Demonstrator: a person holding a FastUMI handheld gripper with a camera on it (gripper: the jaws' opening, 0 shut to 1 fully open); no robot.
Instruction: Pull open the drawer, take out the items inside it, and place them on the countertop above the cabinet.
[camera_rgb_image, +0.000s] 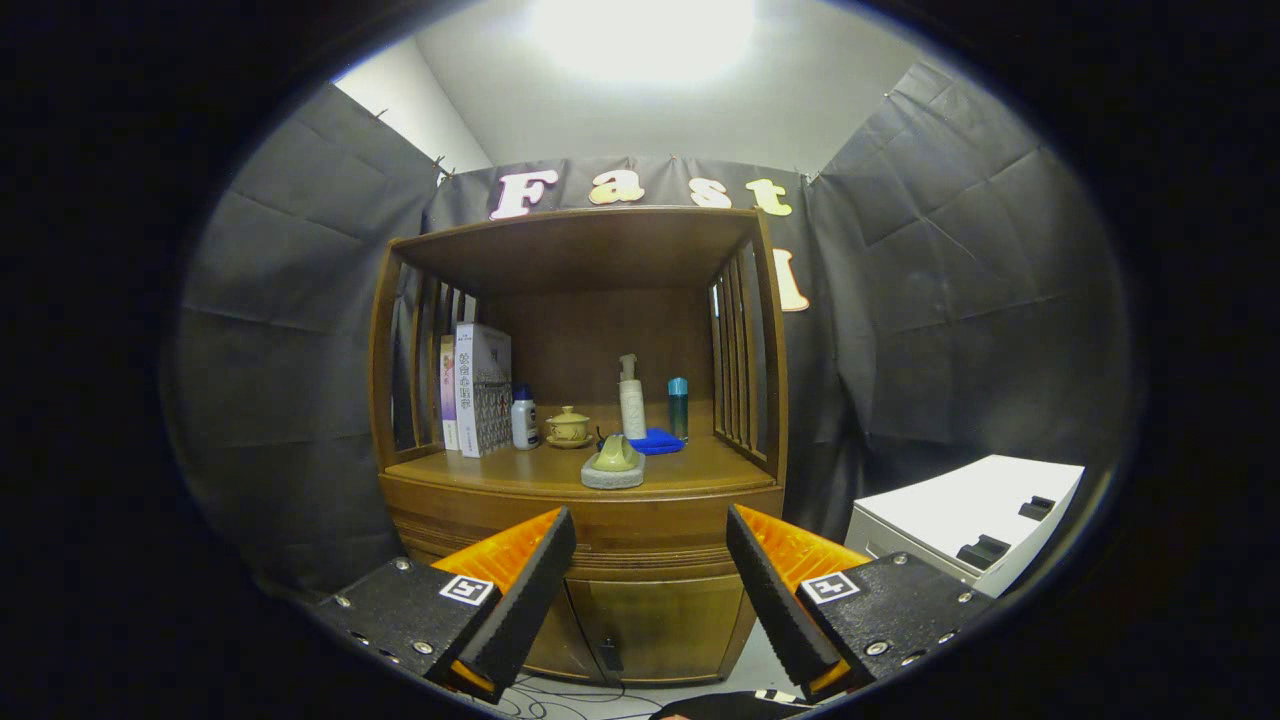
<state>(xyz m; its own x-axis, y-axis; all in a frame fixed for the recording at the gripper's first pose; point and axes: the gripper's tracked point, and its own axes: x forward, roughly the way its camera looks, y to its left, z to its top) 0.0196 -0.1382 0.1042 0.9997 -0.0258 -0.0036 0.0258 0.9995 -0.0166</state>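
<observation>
Wooden cabinet (580, 450) beyond gripper (650, 590) | jaws apart, holding nothing | drawer (640, 528) front flush, contents hidden | worktop (700, 470) carries books, bottles, teacup, blue cloth, green thing on grey pad (613, 467) | fits drawer yet unopened or emptied and reclosed

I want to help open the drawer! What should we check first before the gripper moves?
1. Gripper fingers spread apart, nothing between them: ok.
2. Drawer shut under the countertop, just ahead of the fingers: ok, ready to pull.
3. Drawer handle visible to grab: cannot tell.
4. Free spot on the countertop for new things: ok, bare wood beside the green teapot on its grey pad.
5. What is inside the drawer: cannot tell, it is closed.
</observation>
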